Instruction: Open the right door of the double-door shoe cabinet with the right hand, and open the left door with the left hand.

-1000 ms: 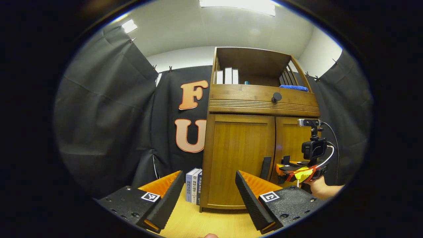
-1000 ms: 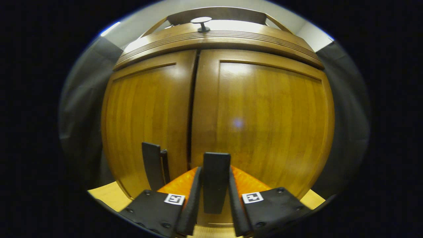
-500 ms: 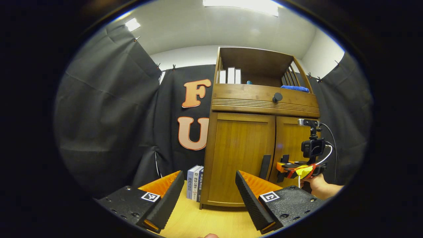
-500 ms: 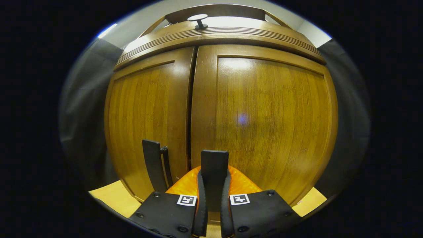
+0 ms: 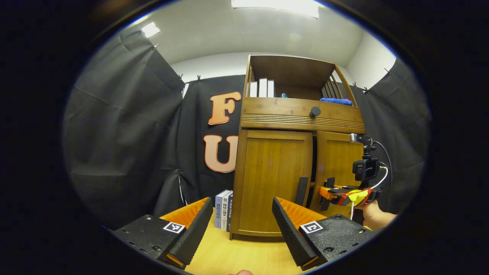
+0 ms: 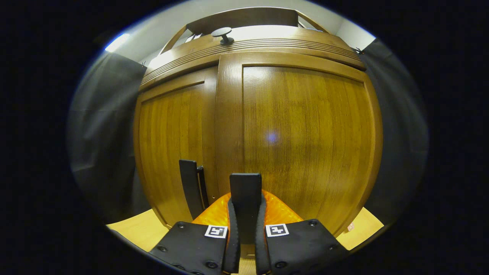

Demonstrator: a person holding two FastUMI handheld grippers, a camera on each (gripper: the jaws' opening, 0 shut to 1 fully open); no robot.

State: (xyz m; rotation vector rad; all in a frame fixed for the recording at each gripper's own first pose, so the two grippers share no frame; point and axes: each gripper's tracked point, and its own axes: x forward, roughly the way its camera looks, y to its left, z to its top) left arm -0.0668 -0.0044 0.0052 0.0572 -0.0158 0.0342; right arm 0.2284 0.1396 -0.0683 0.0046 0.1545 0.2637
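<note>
Right gripper view: the right gripper (image 6: 246, 244) pinches the right door's handle (image 6: 245, 198), the right door (image 5: 336, 168) just ajar beside the left door (image 5: 273, 179); I'd swing along the hinge arc. The left gripper (image 5: 240, 229) waits spread before the cabinet

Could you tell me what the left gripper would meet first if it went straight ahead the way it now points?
Probably the left door of the cabinet. The open left gripper points at its lower part, with bare floor in between; depth is hard to judge.

R tongs (image 6: 247, 225) clamped on R door handle (image 6: 245, 198)
</note>
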